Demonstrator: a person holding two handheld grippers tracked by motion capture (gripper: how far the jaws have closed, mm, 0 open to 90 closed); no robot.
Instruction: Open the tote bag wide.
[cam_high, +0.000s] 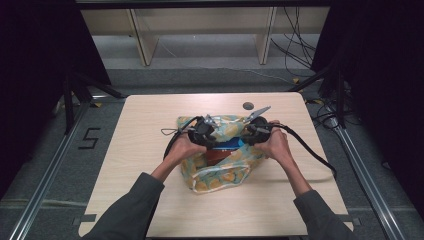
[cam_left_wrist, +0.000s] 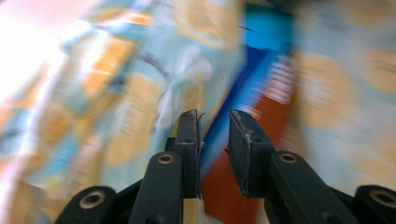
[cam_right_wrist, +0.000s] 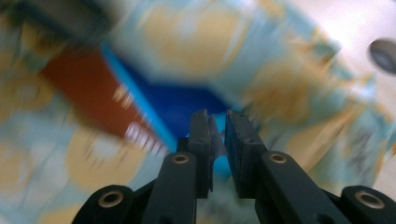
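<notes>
Nearest the tabletop's near edge the person's sleeves come in, both hands reaching to the middle of the tabletop (cam_high: 150, 210); there a patterned cloth bag (cam_high: 220, 175), pale blue with orange blotches, lies rumpled about midway between the side edges, its mouth gaping upward; inside it a box (cam_high: 220, 152), red-brown with a blue face, shows through the opening. The left gripper (cam_high: 202, 132) sits at the bag's left lip and the right gripper (cam_high: 257, 131) at its right lip; in the left gripper view the jaws stand apart with nothing clearly between them; in the right gripper view the jaws are nearly together, a thin gap left, and whether cloth is pinched I cannot tell. Toward the far edge a small dark hole (cam_high: 248, 105) marks the tabletop. My judgement: the bag's mouth is being worked open around the box; next comes a firm pinch on each lip.
</notes>
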